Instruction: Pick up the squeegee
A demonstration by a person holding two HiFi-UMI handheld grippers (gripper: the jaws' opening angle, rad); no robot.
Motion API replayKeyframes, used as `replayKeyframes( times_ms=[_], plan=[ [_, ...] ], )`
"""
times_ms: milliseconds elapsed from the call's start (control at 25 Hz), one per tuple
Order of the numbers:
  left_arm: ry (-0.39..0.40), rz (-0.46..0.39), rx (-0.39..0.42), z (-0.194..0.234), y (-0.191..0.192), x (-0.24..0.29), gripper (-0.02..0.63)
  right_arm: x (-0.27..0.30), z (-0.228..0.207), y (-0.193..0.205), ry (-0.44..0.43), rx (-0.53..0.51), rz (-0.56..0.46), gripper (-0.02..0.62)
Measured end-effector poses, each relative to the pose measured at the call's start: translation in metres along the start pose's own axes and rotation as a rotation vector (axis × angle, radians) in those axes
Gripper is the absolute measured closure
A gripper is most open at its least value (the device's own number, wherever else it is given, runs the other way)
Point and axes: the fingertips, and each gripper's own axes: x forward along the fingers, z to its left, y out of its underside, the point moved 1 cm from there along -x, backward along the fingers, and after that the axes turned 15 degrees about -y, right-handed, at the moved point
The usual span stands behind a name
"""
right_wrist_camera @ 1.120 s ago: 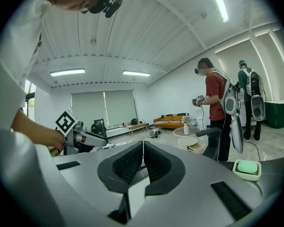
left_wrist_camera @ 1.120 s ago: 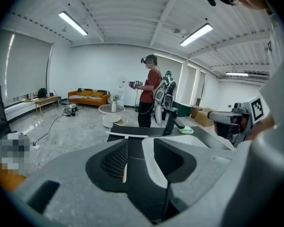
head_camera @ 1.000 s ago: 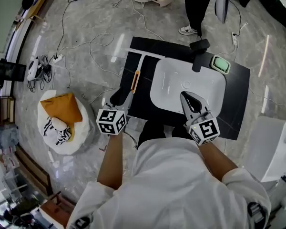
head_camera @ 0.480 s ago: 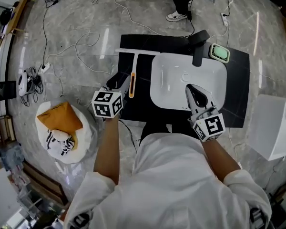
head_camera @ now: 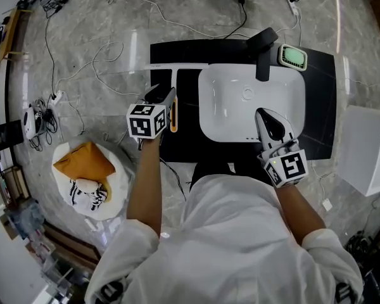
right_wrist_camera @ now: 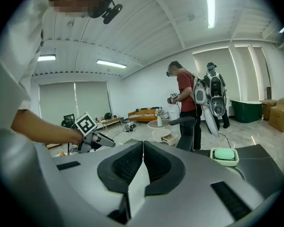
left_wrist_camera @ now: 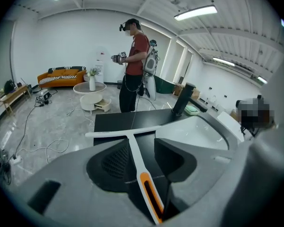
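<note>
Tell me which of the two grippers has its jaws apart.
The left gripper: its jaws stand apart, with the handle of the squeegee between them. The right gripper has its jaws together and holds nothing.

Your left tool (head_camera: 165, 97) reaches out ahead of your left shoulder on a nearly straight arm, the forearm (head_camera: 145, 182) bare, and its jaws stand apart. Your right tool (head_camera: 266, 116) sits closer to your body on a bent arm and also points forward. Its jaws are pressed together (the right gripper view shows the pads (right_wrist_camera: 128, 163) meeting with no gap). The left cube (head_camera: 147, 120) and right cube (head_camera: 285, 167) face up towards your head, well apart.
</note>
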Motion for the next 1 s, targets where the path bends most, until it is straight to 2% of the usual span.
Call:
replayKeyframes(
  times_ms=[120,280,440,680,1000],
  plan=[
    [-0.007,0.026,0.019,0.001,0.005,0.017,0.434,0.001,-0.005,0.002,0.013,0.013,-0.004,0.580],
    [-0.005,0.075,-0.005,0.000,0.011,0.033,0.434,0.001,-0.012,0.005,0.020,0.024,-0.006,0.580],
    [-0.007,0.120,0.020,-0.003,0.016,0.047,0.434,0.000,-0.020,0.004,0.028,0.037,-0.010,0.580],
    [-0.008,0.192,-0.007,-0.004,0.025,0.060,0.436,0.001,-0.029,0.010,0.029,0.050,0.000,0.580],
    [-0.044,0.232,-0.012,-0.001,0.031,0.067,0.488,0.006,-0.034,0.014,0.016,0.067,0.008,0.580]
  ],
)
